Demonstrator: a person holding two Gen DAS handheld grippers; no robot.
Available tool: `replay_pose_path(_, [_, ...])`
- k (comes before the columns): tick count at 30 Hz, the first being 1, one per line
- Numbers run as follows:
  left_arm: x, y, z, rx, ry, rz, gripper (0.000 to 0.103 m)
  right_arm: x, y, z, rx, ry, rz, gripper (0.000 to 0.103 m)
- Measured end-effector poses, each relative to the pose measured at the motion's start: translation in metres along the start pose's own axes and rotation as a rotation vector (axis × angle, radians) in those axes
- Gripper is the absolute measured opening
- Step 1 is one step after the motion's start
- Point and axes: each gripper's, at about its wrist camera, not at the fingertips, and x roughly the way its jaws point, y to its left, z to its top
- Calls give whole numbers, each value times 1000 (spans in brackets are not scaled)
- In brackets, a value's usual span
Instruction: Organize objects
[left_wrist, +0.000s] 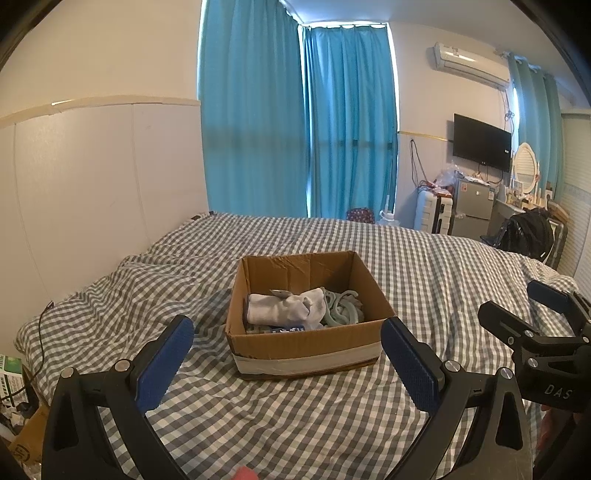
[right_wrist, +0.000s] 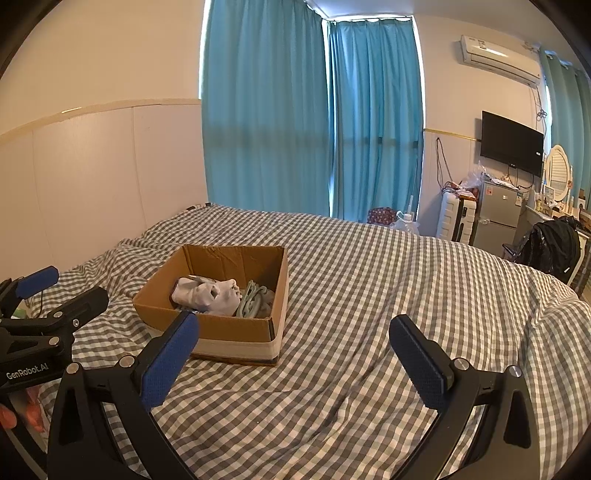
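An open cardboard box (left_wrist: 303, 350) with a white tape band stands on the checked bed; it also shows in the right wrist view (right_wrist: 236, 338). Inside lie white socks (left_wrist: 284, 306), pale green hangers (left_wrist: 341, 304) and a small blue-labelled item (left_wrist: 286, 328). The socks (right_wrist: 208, 291) and hangers (right_wrist: 251, 299) also show in the right wrist view. My left gripper (left_wrist: 286, 339) is open and empty, just in front of the box. My right gripper (right_wrist: 293, 341) is open and empty, to the right of the box above the bedding. Each gripper shows in the other's view, right (left_wrist: 524, 299) and left (right_wrist: 59, 288).
The grey-and-white checked bedspread (right_wrist: 369, 295) covers the bed. A white headboard panel (left_wrist: 92, 177) lies left, blue curtains (left_wrist: 295, 129) behind. A suitcase (left_wrist: 434, 212), small fridge (left_wrist: 472, 210), black backpack (left_wrist: 528, 230) and wall TV (left_wrist: 482, 142) stand beyond the far right edge. Clutter (left_wrist: 14, 387) lies at lower left.
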Motion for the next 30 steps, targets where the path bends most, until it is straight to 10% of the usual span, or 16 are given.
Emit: replay_pose_path(30, [3,4,-4,-5,15,31,103,-4,-1,-2,-6,10,2,103])
